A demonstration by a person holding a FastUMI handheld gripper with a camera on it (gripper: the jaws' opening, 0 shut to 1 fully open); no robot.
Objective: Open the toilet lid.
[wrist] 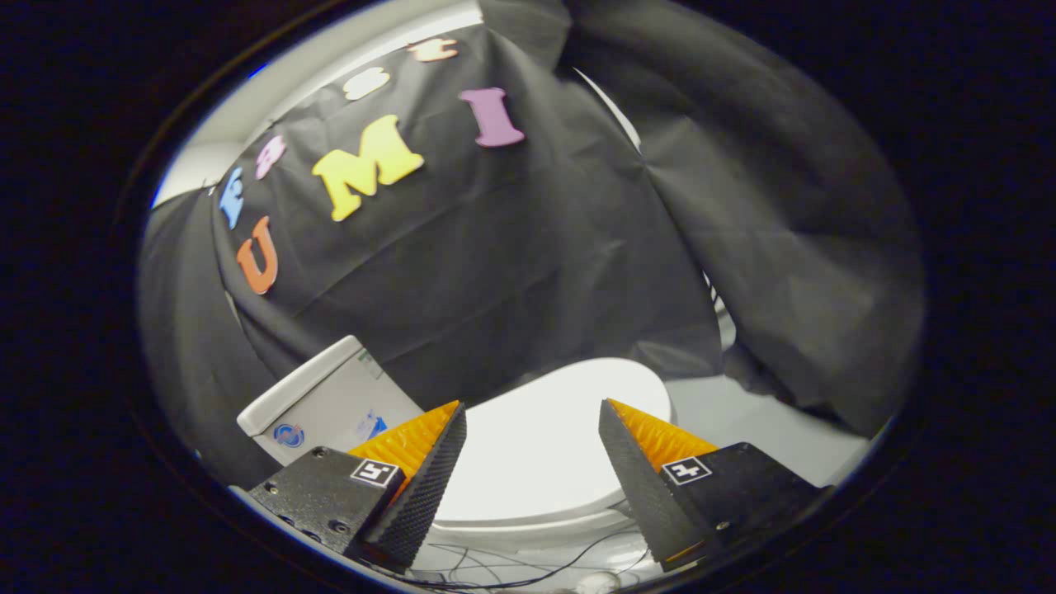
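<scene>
Approaching is the step in hand, by my read: toilet lid (pixel 540 462) is down flat on the bowl, not lifted yet. Toilet fills the lower middle, seen from above and slightly tilted, with the black cloth wall behind it. Cistern (pixel 326 404) sits beyond the left finger, pale, boxy, with small stickers on its face. Lid is white, smooth, glossy, oval, closed; its surface shows in the gap between the two fingers and just ahead of them, its front edge curving below the fingertips. Gripper (pixel 532 412) spread wide, pinching nothing, hanging above the lid, contact unclear. Next move likely calls for dropping to the lid's front rim, getting a finger under the lip or nipping the edge, then swinging it up toward the cistern. Thin dark cables (pixel 528 561) lie on the floor under the bowl.
</scene>
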